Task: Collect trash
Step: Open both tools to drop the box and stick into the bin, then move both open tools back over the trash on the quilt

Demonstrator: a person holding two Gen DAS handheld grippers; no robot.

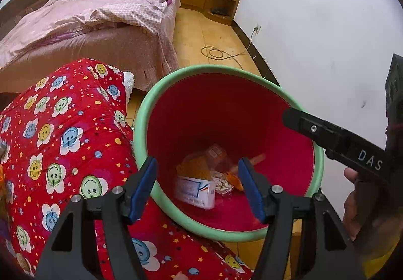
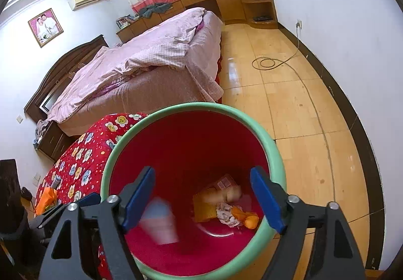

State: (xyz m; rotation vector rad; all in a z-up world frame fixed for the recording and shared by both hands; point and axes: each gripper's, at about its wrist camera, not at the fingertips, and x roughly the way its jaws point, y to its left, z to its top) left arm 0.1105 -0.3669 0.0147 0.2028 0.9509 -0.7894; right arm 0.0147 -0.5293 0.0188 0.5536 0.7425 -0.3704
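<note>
Trash already collected lies at the bottom of one round red plastic bin with a pale green rim (image 1: 141, 113), which stands on the tiled floor against a red flower-printed quilt (image 1: 65, 129). Left gripper (image 1: 197, 188) and right gripper (image 2: 202, 200) both hang above the bin's mouth, jaws wide apart and empty. Inside the bin: one white printed carton (image 1: 195, 190) near the wall closest to the quilt — blurred in the right view, so possibly in motion — one yellow clear-film snack wrapper (image 2: 214, 197), one crumpled paper wad (image 2: 226, 213) and one orange scrap (image 2: 248, 219). Judged by look, all of it is light; the carton is stiff enough to pinch across its flat faces, the wrapper slippery and crushable, best taken at a bunched edge. Further orange packaging (image 2: 46, 199) lies on the quilt's far corner — likely the next pickup.
</note>
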